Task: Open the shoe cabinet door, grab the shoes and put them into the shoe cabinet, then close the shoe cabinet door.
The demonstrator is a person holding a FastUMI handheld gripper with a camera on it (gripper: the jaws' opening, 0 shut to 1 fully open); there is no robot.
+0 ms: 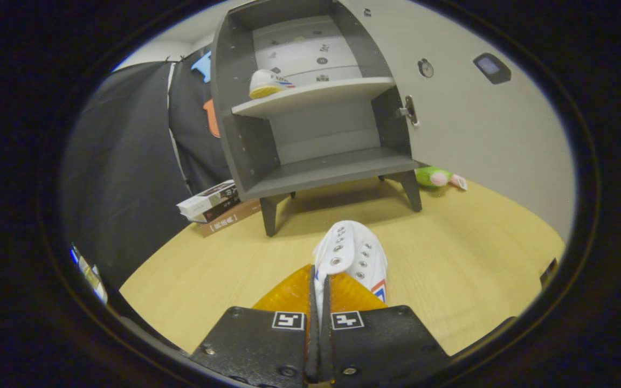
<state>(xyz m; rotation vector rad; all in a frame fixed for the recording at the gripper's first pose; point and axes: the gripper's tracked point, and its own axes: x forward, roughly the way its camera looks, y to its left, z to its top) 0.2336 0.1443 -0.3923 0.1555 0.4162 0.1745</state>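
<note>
The grey shoe cabinet (pixel 316 172) stands on the wooden table beyond my fingers, its door (pixel 483 124) swung wide to the right. One white shoe (pixel 268 83) with a yellow sole lies on the upper shelf. A second white shoe (pixel 353 256) with metal eyelets hangs just ahead of my fingers, toe pointing toward the cabinet. My gripper (pixel 318 293) is shut on this shoe, both fingers pinching a thin part of its upper edge. The lower shelf (pixel 337 167) holds nothing.
A stack of books (pixel 216 207) lies on the table left of the cabinet legs. A green and pink plush toy (pixel 437 177) rests behind the cabinet's right leg, under the door. Black cloth hangs at the left.
</note>
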